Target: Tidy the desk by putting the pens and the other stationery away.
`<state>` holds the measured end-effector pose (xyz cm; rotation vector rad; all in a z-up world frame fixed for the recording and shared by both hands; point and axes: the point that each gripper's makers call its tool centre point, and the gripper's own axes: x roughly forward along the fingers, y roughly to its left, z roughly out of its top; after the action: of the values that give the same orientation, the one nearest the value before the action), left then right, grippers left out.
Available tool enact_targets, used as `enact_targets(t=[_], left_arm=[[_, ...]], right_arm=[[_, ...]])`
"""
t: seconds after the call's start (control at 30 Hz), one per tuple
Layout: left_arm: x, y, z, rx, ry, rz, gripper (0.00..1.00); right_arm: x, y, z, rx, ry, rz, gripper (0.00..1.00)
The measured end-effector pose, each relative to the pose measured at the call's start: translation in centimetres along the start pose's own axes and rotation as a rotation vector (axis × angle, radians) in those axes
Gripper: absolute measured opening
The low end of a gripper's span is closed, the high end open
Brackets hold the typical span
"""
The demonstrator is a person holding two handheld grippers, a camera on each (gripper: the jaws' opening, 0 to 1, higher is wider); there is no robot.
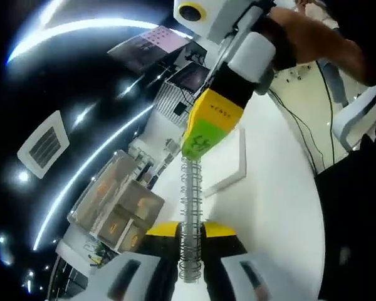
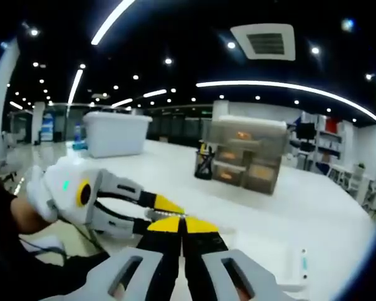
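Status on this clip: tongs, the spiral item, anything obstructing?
Left tongs and right tongs both shut on silver wire spiral binding, one at each end. Held above white desk. Nothing obstructing.

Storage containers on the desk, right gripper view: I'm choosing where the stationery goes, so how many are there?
3: a white lidded bin far left, a dark pen cup mid-desk, and translucent drawers just right of it. Others may be out of view.

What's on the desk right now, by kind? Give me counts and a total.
Translucent plastic drawer units: 1
Black mesh pen cups: 1
White lidded storage bins: 1
Metal spiral-bound notebooks, held between both grippers: 1
Flat white boards: 1
Small white remote-like items: 1
Total: 6
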<state>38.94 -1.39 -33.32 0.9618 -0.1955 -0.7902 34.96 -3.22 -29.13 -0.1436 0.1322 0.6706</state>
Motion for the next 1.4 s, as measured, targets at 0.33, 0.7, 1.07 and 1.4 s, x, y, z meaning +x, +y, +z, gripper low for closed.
enact_targets(t=[0.33, 0.7, 1.07, 1.4], left_arm=[[0.0, -0.3, -0.3, 0.099, 0.039, 0.010, 0.12], [-0.8, 0.6, -1.7, 0.158, 0.084, 0.054, 0.12], [-2.4, 2.4, -2.1, 0.242, 0.118, 0.099, 0.12], [-3.6, 7.4, -0.9, 0.294, 0.112, 0.159, 0.13]], right_arm=[[-0.3, -0.1, -0.7, -0.035, -0.002, -0.007, 0.03], [-1.0, 0.5, -1.0, -0.017, -0.038, 0.024, 0.14], [-1.2, 0.7, -2.1, -0.050, -0.025, 0.023, 0.18], [-1.5, 0.8, -3.1, -0.041, -0.008, 0.020, 0.18]])
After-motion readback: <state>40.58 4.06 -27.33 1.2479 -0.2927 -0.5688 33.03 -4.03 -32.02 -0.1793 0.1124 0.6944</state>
